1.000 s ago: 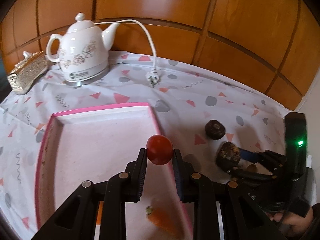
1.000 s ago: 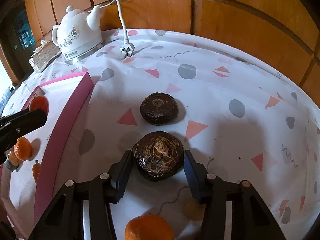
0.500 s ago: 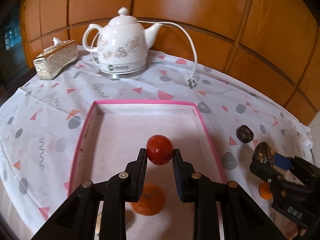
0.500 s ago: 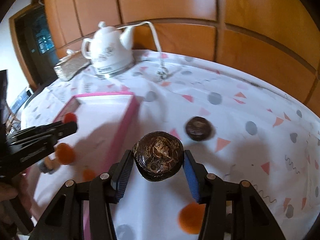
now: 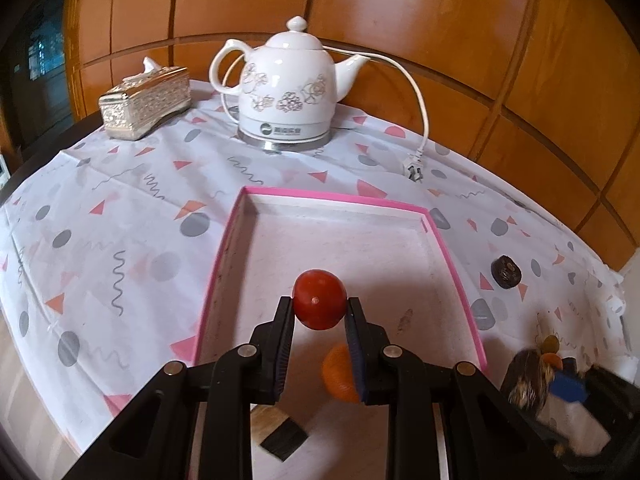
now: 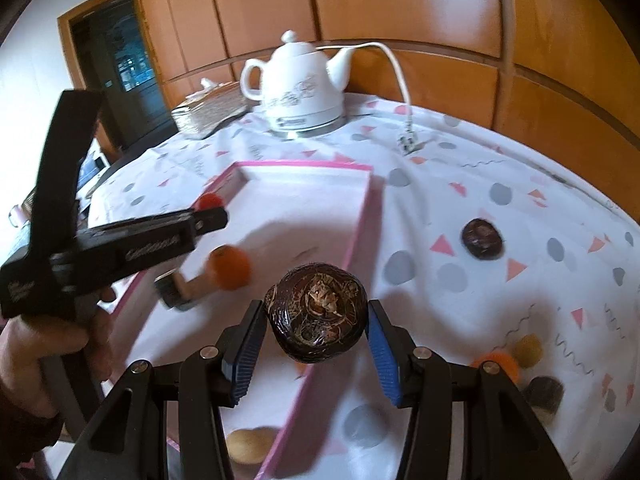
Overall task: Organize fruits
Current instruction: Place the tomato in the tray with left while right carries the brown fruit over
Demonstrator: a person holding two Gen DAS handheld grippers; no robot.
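Note:
My left gripper (image 5: 319, 312) is shut on a small red tomato (image 5: 319, 299) and hangs over the near half of the pink-rimmed tray (image 5: 336, 196). An orange (image 5: 338, 372) lies in the tray just below its fingers. My right gripper (image 6: 316, 326) is shut on a dark brown hairy round fruit (image 6: 318, 316), above the tray's right rim (image 6: 360, 224). The right wrist view also shows the left gripper (image 6: 212, 216) with the tomato (image 6: 210, 201) over the tray's left side. The right gripper with its fruit (image 5: 524, 376) appears at the lower right of the left wrist view.
A white kettle (image 5: 288, 92) with cord and plug (image 5: 414, 166) stands behind the tray, a silver tissue box (image 5: 146, 102) to its left. On the cloth right of the tray lie a dark fruit (image 6: 482, 238), another orange (image 6: 498, 362) and small brown fruits (image 6: 542, 394).
Both grippers have swung leftward with their fruit. The left one now hangs over the tray's middle; the right one has risen from the cloth to the tray's right rim.

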